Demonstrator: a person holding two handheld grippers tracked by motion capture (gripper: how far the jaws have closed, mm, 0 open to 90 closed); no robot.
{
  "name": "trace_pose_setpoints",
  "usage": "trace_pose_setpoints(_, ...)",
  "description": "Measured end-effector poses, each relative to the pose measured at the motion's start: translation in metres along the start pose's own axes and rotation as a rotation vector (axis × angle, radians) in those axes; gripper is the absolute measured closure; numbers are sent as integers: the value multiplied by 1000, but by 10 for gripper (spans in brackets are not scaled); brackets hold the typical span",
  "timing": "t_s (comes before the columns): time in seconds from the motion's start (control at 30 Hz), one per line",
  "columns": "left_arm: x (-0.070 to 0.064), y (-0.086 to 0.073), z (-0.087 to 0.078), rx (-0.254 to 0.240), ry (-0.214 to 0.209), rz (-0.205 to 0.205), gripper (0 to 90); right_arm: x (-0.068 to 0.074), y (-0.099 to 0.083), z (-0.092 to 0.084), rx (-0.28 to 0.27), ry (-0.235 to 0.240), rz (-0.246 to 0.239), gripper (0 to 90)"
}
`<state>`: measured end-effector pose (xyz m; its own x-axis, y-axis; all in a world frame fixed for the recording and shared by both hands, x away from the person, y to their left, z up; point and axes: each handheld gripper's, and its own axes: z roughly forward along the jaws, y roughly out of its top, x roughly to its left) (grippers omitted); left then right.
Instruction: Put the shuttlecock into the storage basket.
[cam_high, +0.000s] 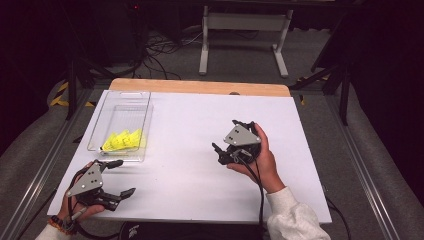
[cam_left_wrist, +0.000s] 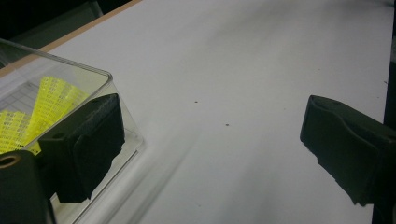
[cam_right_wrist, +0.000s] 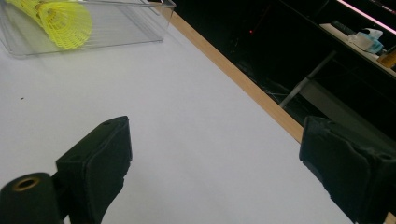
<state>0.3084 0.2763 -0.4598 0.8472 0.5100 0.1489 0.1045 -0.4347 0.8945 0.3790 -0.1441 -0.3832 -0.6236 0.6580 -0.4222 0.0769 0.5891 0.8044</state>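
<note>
Yellow shuttlecocks (cam_high: 122, 140) lie inside the clear plastic bin (cam_high: 108, 108) on my counter (cam_high: 190, 130); my left tool (cam_high: 121, 178) beside it and right tool (cam_high: 226, 140) both gape, empty.

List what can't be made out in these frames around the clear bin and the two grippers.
- Yellow shuttlecocks: high view, too small to count; left gripper view, partly behind the near jaw; right gripper view, cut by the top edge.
- Clear bin: cut off by the left edge in the left gripper view.
- Left gripper: whether its far jaw touches the bin wall, high view too small.
- Right gripper: jaw tips partly hidden by its grey plate, high view.
</note>
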Motion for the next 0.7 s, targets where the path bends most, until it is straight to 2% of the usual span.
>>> trace_pose_setpoints(0.1,0,0,0,1,2,0,72,-3,-3,-5,-12,-2,5,102)
trace_pose_setpoints(0.23,0,1,0,-6,2,-2,71,-5,-7,-8,1,-4,11,94)
trace_pose_setpoints(0.33,0,1,-1,-7,6,2,71,-9,-12,-12,-1,5,34,89)
trace_pose_setpoints(0.6,1,1,0,-10,6,-1,71,-14,-24,-24,-37,10,39,68)
trace_pose_setpoints(0.7,1,1,1,-8,5,0,71,-16,-28,-27,-31,2,35,66)
